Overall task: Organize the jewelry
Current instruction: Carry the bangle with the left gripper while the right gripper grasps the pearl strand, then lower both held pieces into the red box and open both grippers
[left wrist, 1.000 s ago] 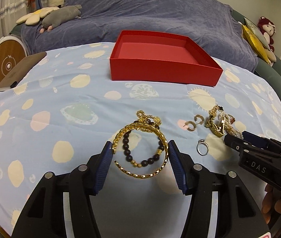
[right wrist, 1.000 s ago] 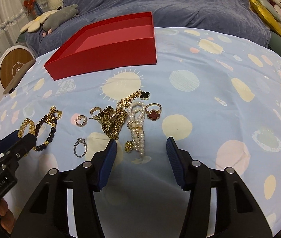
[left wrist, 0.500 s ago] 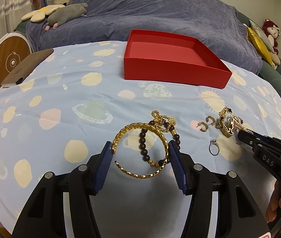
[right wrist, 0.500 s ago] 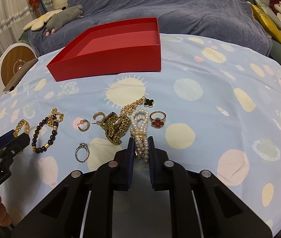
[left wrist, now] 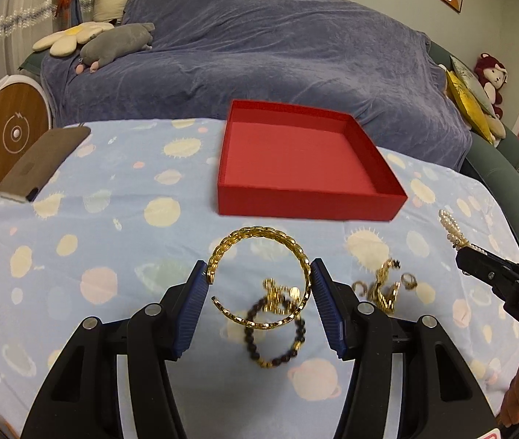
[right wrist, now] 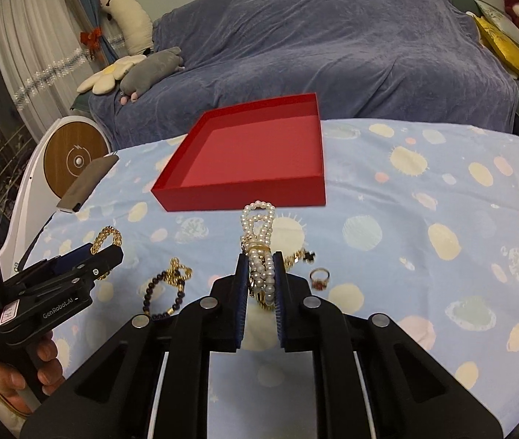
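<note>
My left gripper (left wrist: 259, 274) is shut on a gold chain bangle (left wrist: 259, 241) and holds it above the cloth, short of the open red box (left wrist: 307, 168). My right gripper (right wrist: 261, 267) is shut on a white pearl bracelet (right wrist: 257, 219), lifted off the cloth; it also shows in the left wrist view (left wrist: 451, 228). The red box (right wrist: 252, 157) is empty. A dark bead bracelet (left wrist: 277, 344) with a gold charm lies on the cloth below the bangle. A tangle of gold chain and earrings (left wrist: 384, 285) lies to its right. A red-stone ring (right wrist: 320, 278) lies right of my right gripper.
The table wears a light-blue planet-print cloth (left wrist: 113, 219). A brown phone-like slab (left wrist: 43, 162) lies at the far left edge. A sofa under a blue-grey throw (right wrist: 332, 55) stands behind, with plush toys (left wrist: 113, 42). A round white and wood device (right wrist: 74, 161) stands left.
Both grippers have lifted and moved toward the red box. My left carries the gold bangle up off the bead bracelet. My right, which closed on the pearls, has raised them off the cloth.
</note>
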### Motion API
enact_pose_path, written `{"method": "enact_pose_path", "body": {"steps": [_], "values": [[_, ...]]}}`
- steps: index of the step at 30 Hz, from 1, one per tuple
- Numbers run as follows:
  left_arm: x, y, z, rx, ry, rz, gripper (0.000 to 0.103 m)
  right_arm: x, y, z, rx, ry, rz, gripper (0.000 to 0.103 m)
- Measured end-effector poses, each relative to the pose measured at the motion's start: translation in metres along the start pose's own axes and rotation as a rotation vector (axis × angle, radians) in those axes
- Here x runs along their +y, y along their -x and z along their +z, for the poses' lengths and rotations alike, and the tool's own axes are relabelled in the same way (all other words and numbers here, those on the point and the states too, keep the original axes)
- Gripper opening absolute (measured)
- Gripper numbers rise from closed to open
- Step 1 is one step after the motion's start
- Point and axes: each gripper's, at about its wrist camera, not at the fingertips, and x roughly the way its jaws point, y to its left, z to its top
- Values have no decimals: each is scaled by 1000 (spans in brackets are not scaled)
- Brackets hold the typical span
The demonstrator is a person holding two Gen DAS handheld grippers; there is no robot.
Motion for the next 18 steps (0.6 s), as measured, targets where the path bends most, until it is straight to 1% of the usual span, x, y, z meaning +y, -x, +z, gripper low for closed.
{"method": "enact_pose_path", "body": {"steps": [3, 5, 8, 10, 12, 15, 17, 18], "values": [[-3, -12, 39, -9, -3, -20, 54, 1, -13, 35, -21, 23, 2, 12], [-7, -24, 64, -21, -19, -15, 54, 1, -27, 58, -29, 40, -10, 12], [-13, -49, 100, -34, -36, -16, 54, -3, -55, 93, -31, 29, -6, 12], [-16, -71, 122, -26, -41, -13, 54, -7, -77, 114, -26, 18, -19, 12], [-18, -96, 141, -7, -36, -34, 54, -12, -102, 133, -6, 4, -14, 12], [-23, -133, 162, 11, -44, -31, 54, -20, -141, 153, 28, -6, -25, 12], [-25, -155, 172, 19, -46, -7, 54, -25, -167, 161, 63, -11, -32, 12], [-26, -166, 176, 25, -51, -9, 54, -28, -178, 164, 77, -15, -34, 12]]}}
